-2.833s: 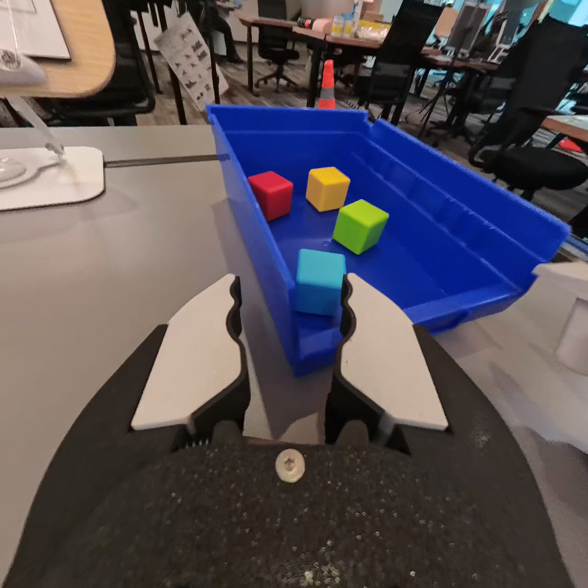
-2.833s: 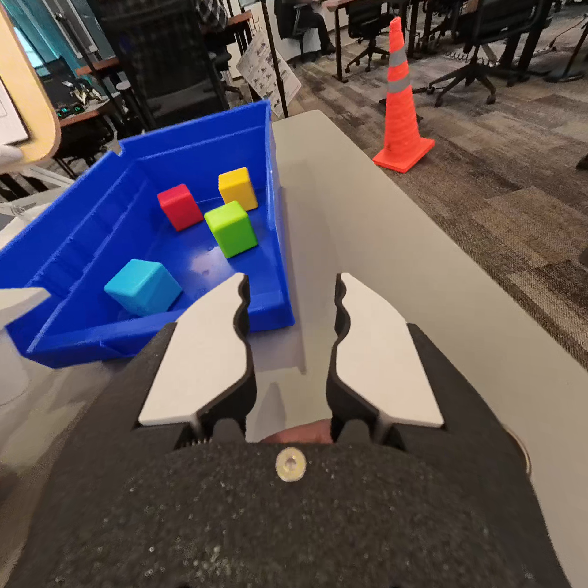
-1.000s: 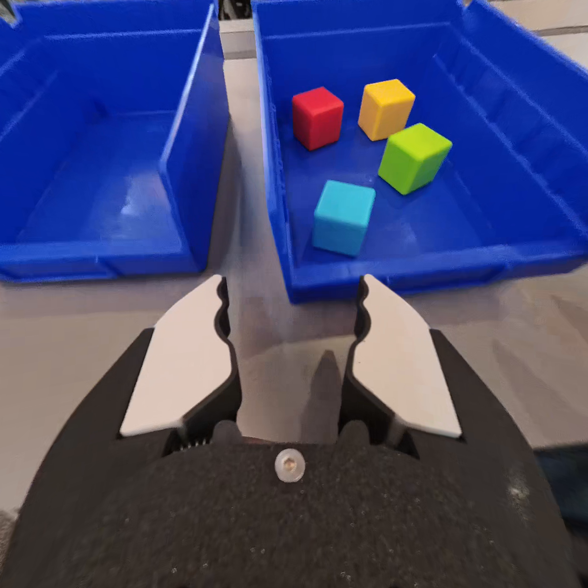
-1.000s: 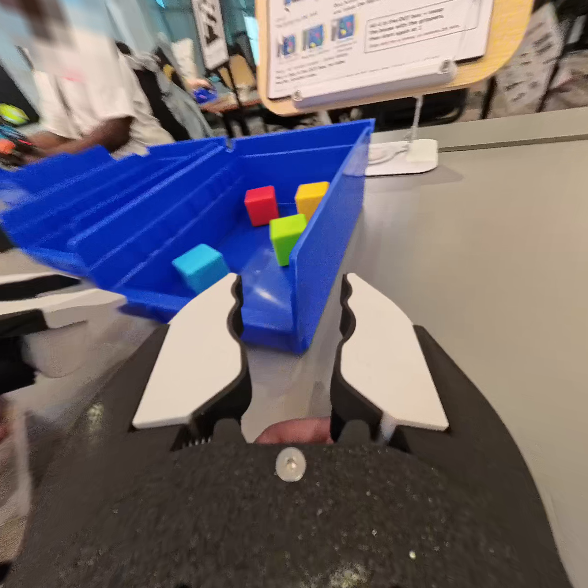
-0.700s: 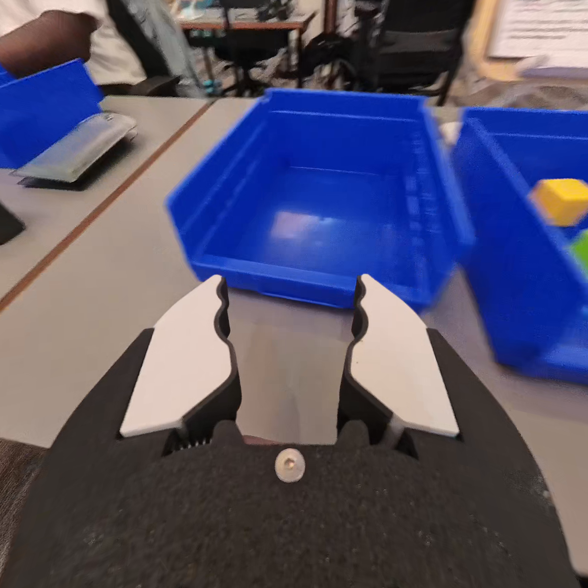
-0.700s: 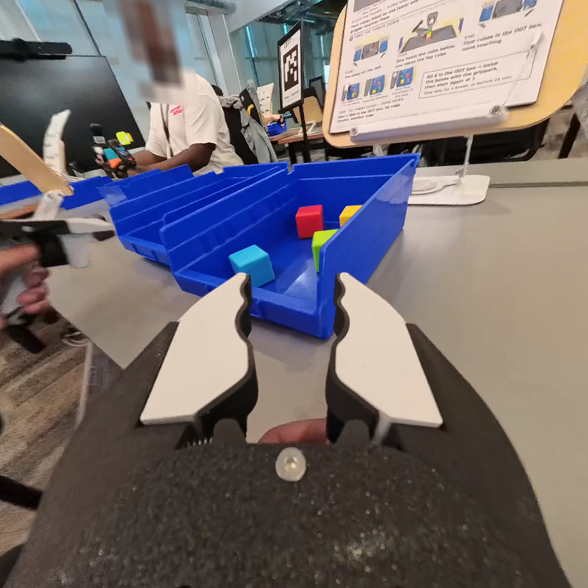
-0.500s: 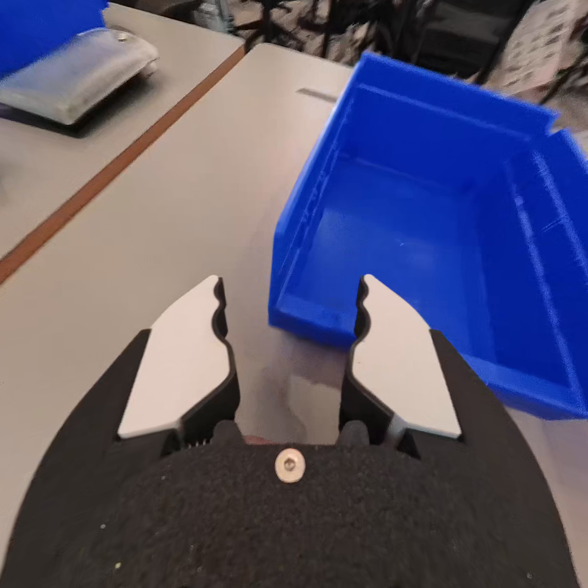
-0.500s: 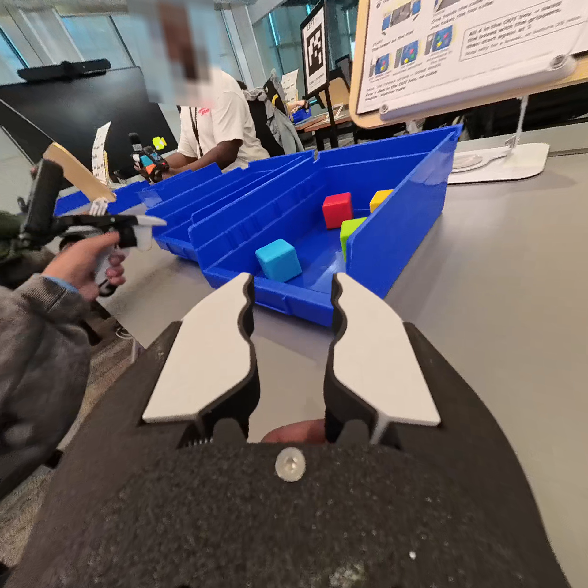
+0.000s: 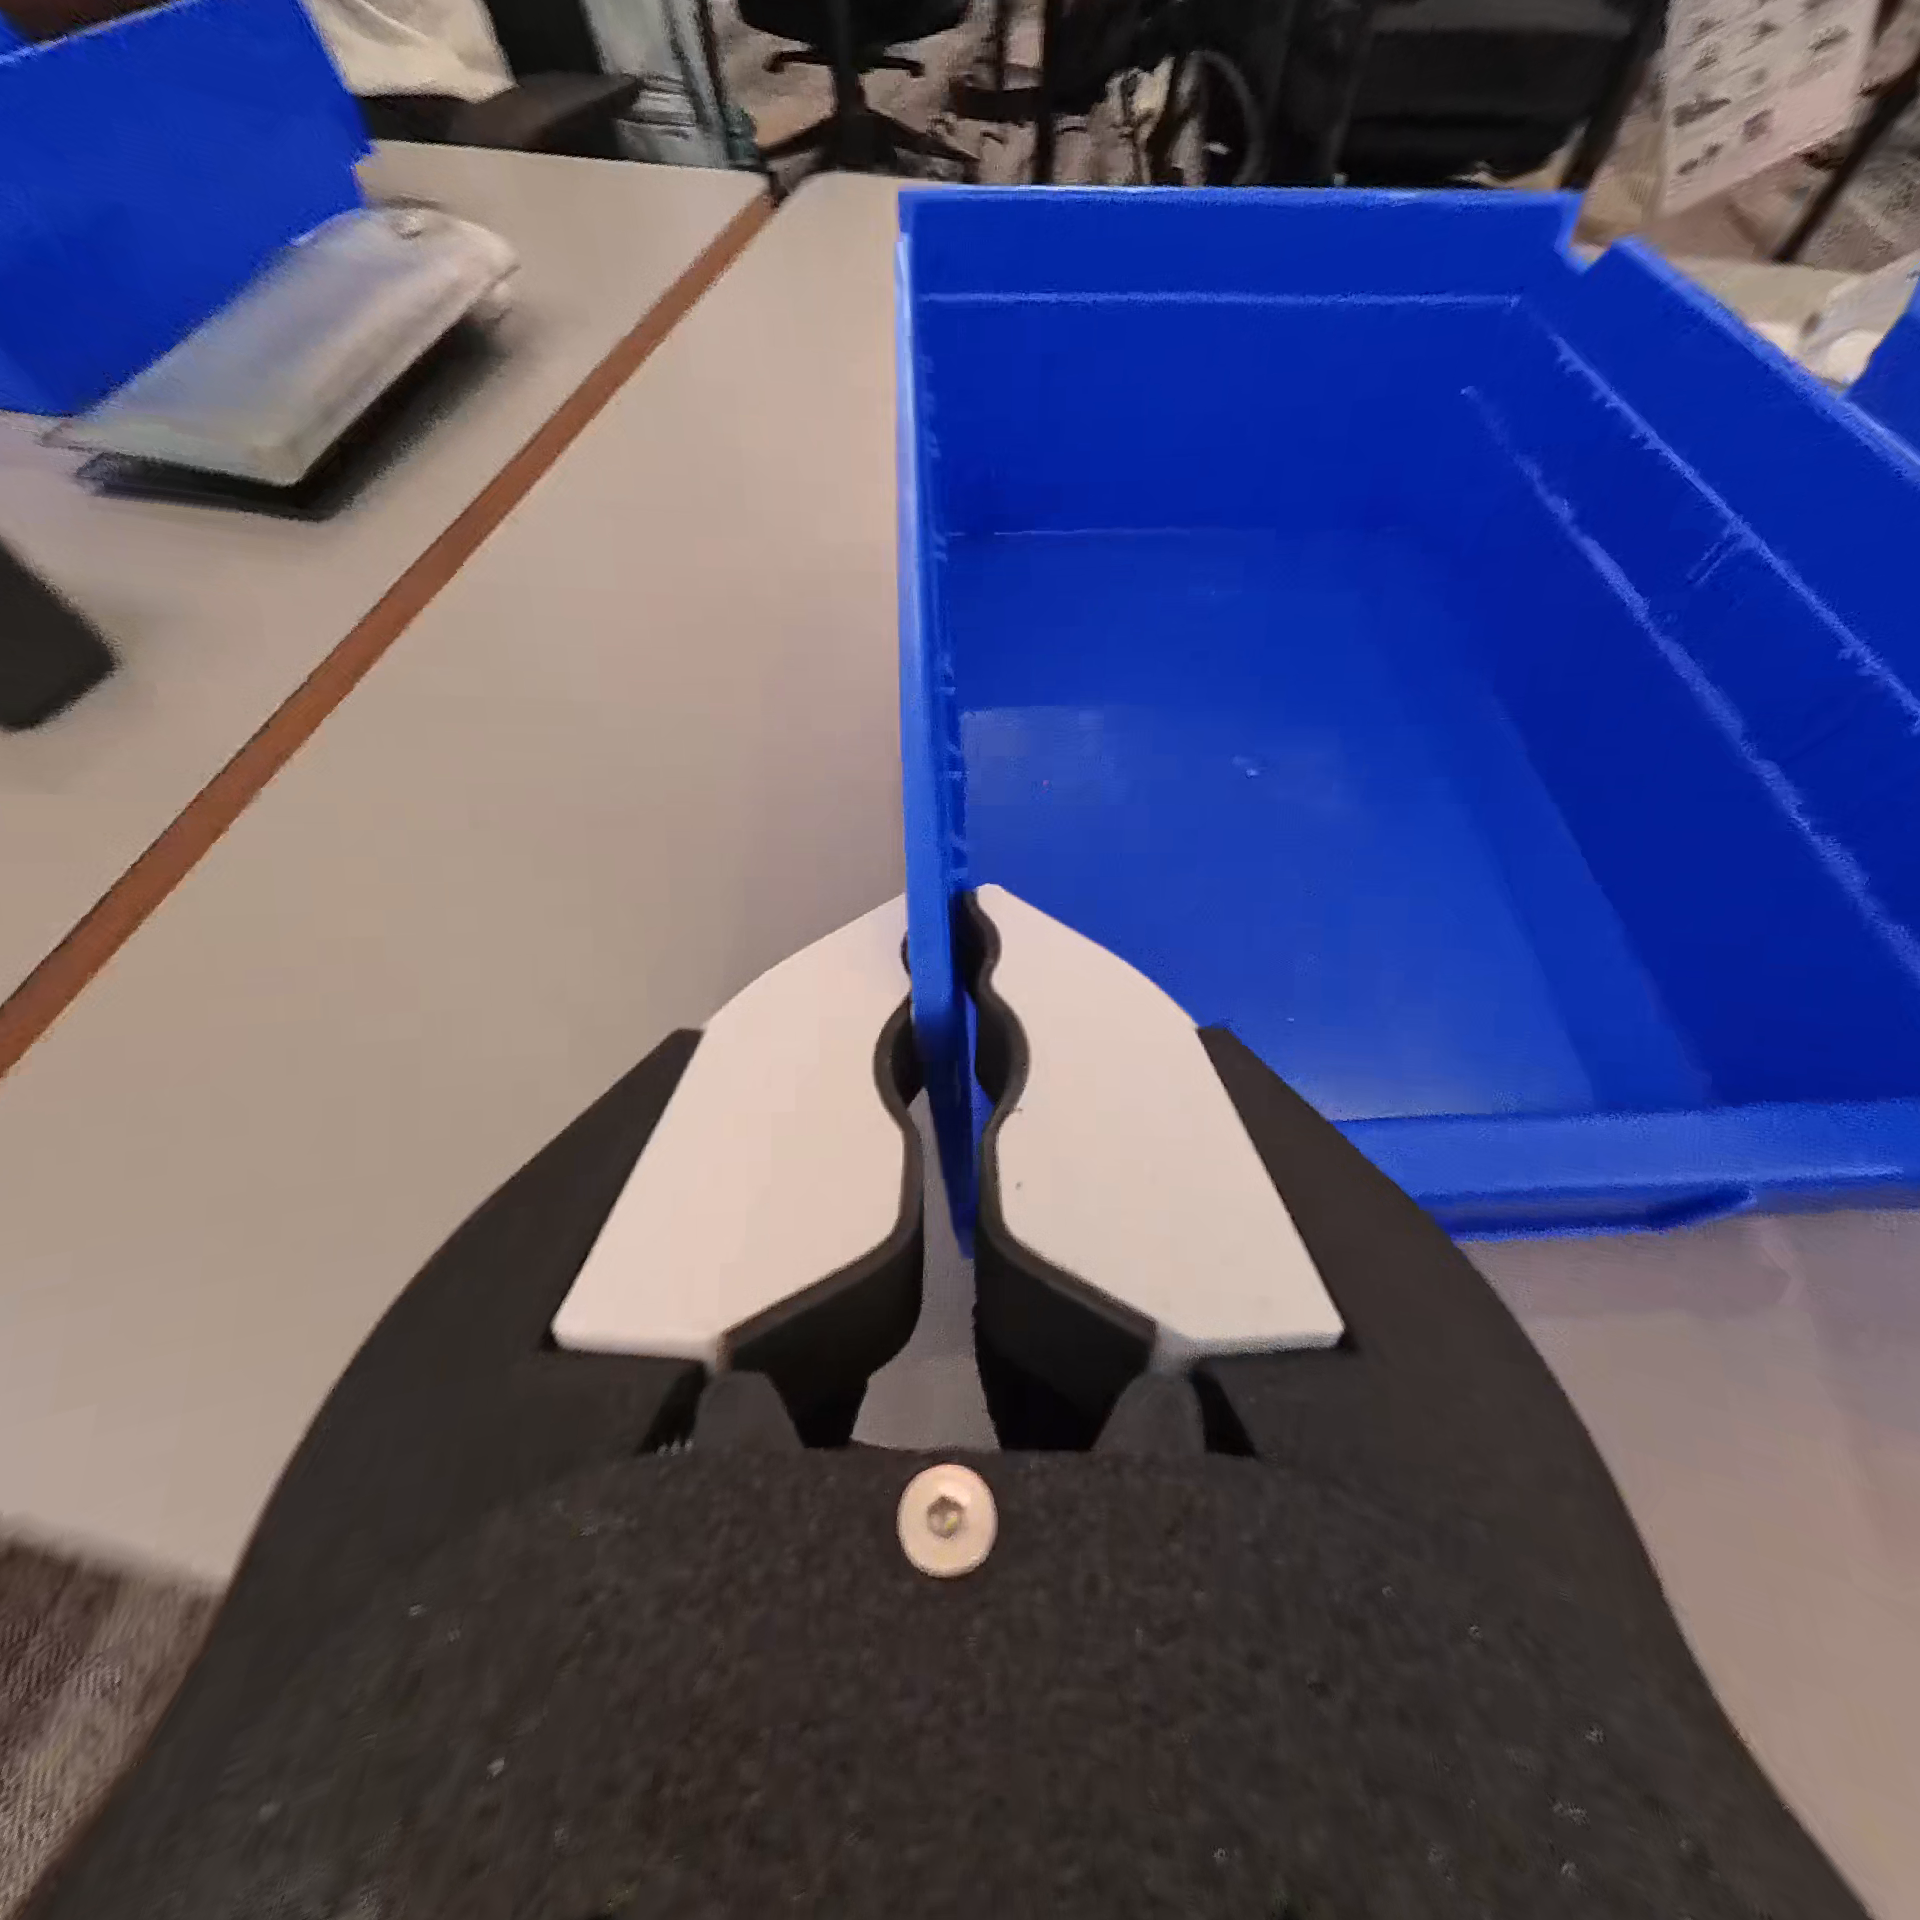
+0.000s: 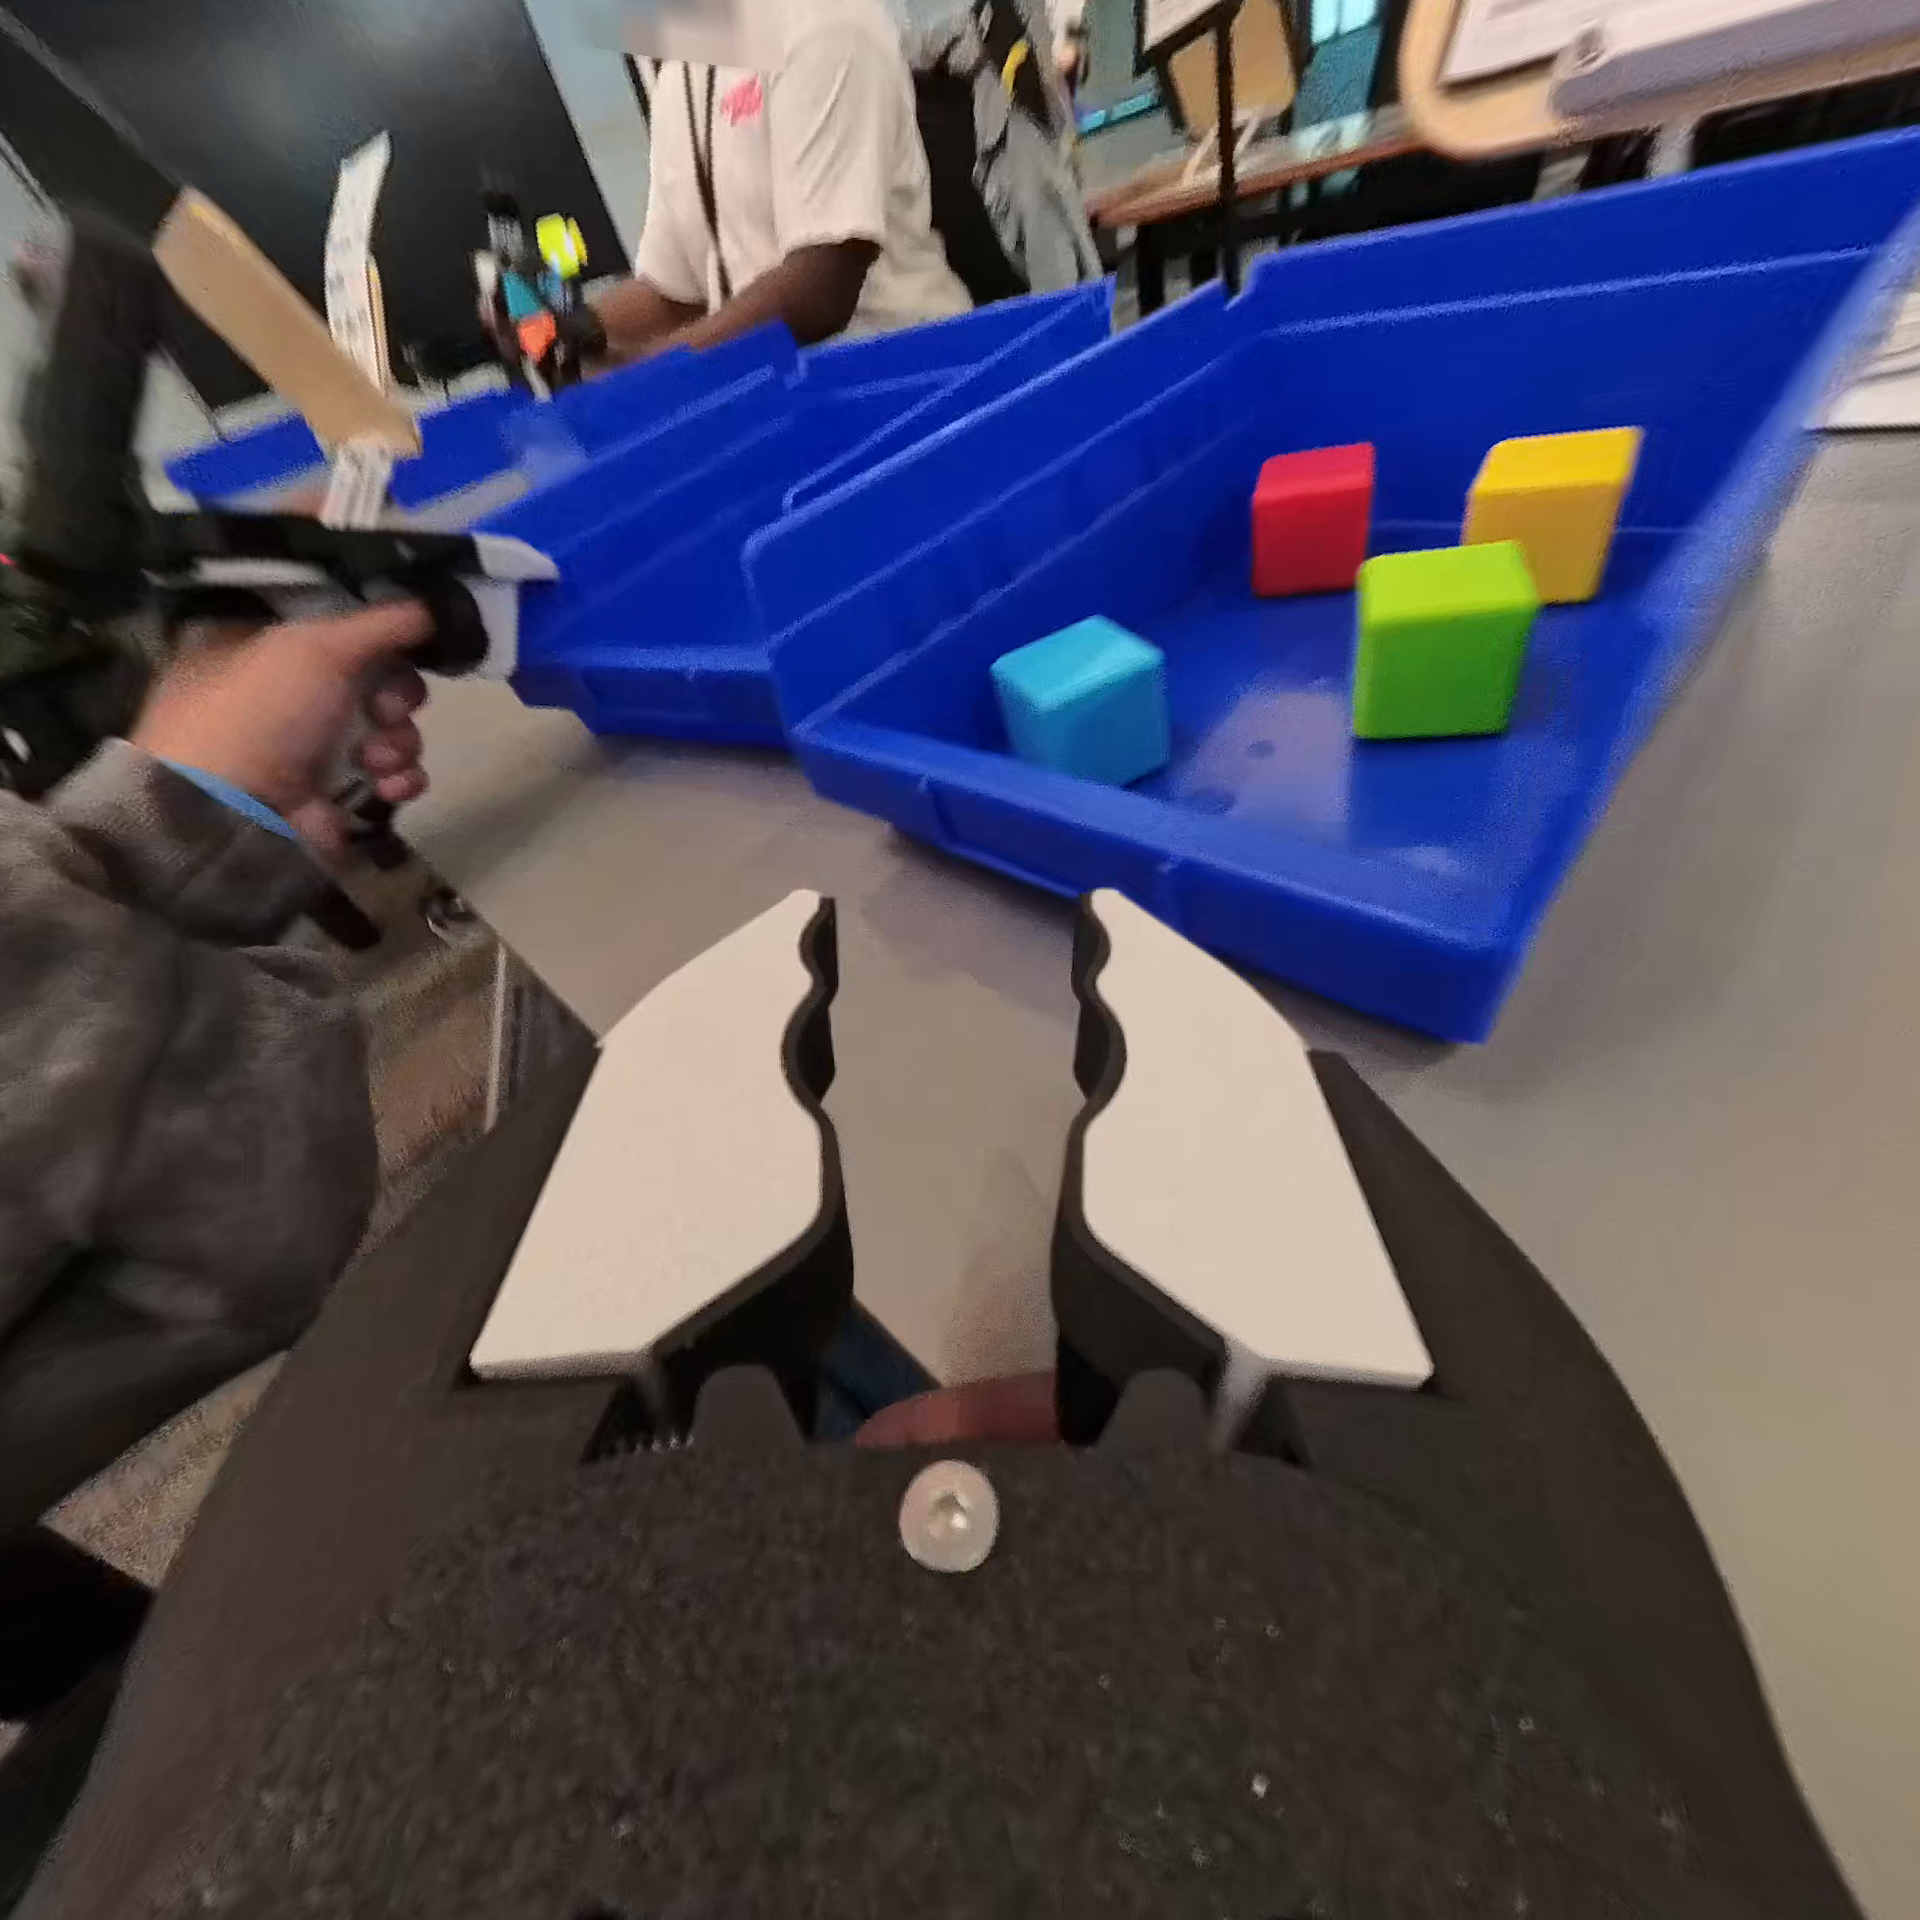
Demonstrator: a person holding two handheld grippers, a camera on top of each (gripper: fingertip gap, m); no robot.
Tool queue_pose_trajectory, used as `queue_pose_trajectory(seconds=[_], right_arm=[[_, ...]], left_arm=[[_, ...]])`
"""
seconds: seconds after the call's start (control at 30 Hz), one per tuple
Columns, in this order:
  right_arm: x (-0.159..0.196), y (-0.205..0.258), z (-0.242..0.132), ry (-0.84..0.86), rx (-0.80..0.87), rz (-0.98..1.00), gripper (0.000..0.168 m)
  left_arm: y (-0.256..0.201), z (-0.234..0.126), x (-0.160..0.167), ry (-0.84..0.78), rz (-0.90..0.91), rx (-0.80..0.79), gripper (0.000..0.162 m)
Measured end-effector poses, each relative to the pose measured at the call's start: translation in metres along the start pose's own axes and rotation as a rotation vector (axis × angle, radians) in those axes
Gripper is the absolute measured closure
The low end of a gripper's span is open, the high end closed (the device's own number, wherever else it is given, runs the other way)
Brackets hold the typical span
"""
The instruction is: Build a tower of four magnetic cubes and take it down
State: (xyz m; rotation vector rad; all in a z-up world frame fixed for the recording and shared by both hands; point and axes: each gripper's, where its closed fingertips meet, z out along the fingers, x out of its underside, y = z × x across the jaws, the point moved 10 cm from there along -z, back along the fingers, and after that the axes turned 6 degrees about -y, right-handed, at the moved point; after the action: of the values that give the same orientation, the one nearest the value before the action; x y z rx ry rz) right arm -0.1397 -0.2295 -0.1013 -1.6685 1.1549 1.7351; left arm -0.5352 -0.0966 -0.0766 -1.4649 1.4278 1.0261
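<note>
My left gripper is shut on the left side wall of an empty blue bin, near its front corner. In the right wrist view a second blue bin holds a cyan cube, a green cube, a red cube and a yellow cube, all lying apart. My right gripper is open and empty, above the grey table just in front of that bin. The left gripper also shows far left there, at the empty bin.
A grey table lies left of the empty bin, with a brown seam. A silver pouch and another blue bin sit on the neighbouring table. A person in a white shirt stands behind more blue bins.
My left gripper has swung left from the cube bin to the empty bin and closed on its left wall. My right gripper has turned left and moved nearer the cube bin, still open.
</note>
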Motion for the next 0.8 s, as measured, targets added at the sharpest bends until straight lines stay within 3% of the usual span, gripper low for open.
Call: queue_pose_trajectory(seconds=[0.2,0.37,0.47,0.57,0.73,0.8], right_arm=[[0.012,0.062,0.048,0.09,-0.025,-0.098,0.122],[0.009,0.113,0.092,0.013,0.007,-0.106,0.119],[0.011,0.122,0.113,-0.017,0.13,-0.112,0.131],[0.017,0.124,0.129,0.009,0.156,-0.115,0.159],[0.017,0.124,0.134,0.013,0.213,-0.092,0.164],[0.009,0.127,0.128,-0.061,0.222,-0.115,0.165]], left_arm=[[0.005,-0.076,0.03,-0.056,-0.126,-0.098,0.159],[0.008,-0.114,0.043,-0.076,-0.146,-0.103,0.159],[0.011,-0.118,0.046,-0.082,-0.157,-0.084,0.158],[0.009,-0.125,0.049,-0.088,-0.147,-0.081,0.159],[0.0,-0.137,0.047,-0.117,-0.082,-0.114,0.158],[-0.007,-0.149,0.038,-0.191,-0.04,-0.141,0.159]])
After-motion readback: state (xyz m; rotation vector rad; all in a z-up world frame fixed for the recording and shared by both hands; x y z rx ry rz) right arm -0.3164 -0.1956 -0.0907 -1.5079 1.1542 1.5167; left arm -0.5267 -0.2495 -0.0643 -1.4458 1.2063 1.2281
